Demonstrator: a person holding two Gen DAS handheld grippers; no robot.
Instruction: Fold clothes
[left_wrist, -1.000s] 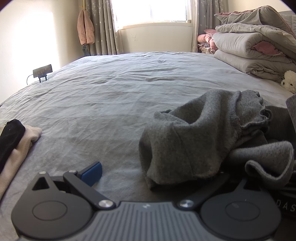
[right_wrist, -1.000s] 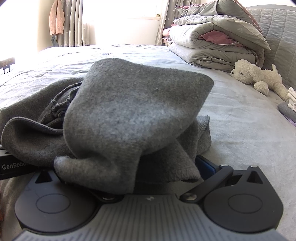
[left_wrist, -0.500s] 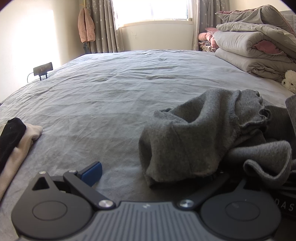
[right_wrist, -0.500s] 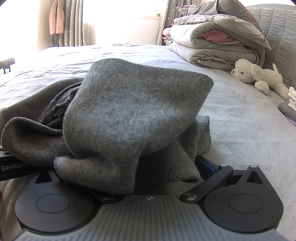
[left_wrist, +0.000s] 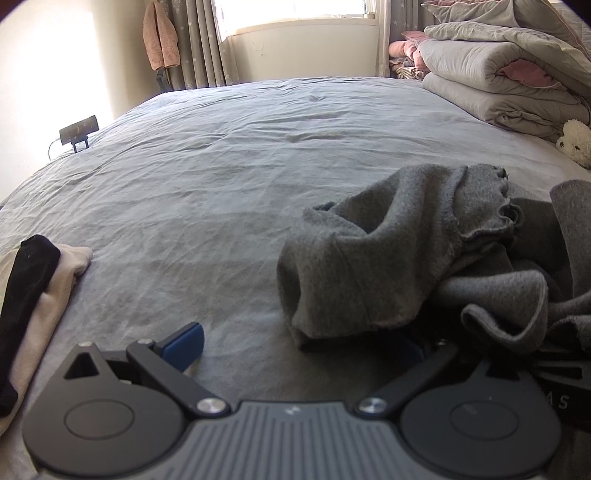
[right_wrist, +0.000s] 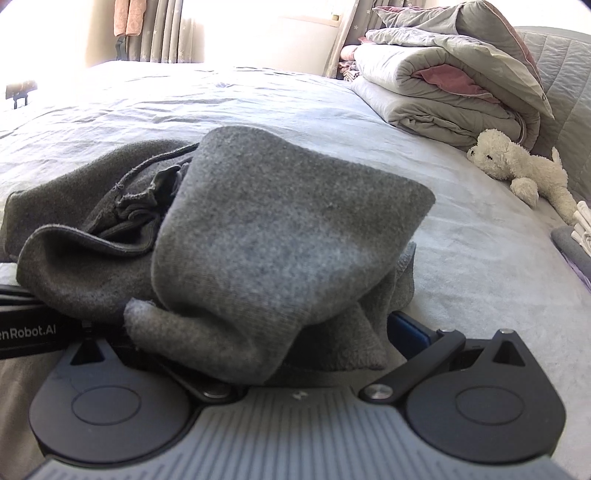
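A crumpled dark grey garment (left_wrist: 399, 258) lies bunched on the grey bed sheet (left_wrist: 221, 177), close in front of both grippers. My left gripper (left_wrist: 295, 343) is open; its blue left fingertip (left_wrist: 184, 345) is bare on the sheet and the right finger is hidden under the cloth's near edge. In the right wrist view the garment (right_wrist: 280, 236) drapes over my right gripper (right_wrist: 303, 343), which is open; only the blue right fingertip (right_wrist: 408, 334) shows. The left gripper's body shows at the left edge of that view.
Folded beige and black clothes (left_wrist: 29, 295) lie at the left. A stack of folded quilts (right_wrist: 443, 85) and a white plush toy (right_wrist: 517, 166) sit at the right. More folded items (right_wrist: 580, 236) lie at the far right edge. A small device (left_wrist: 79, 129) stands at the bed's left side.
Both views have tilted down and shifted slightly; the garment and the jaw openings look the same as before.
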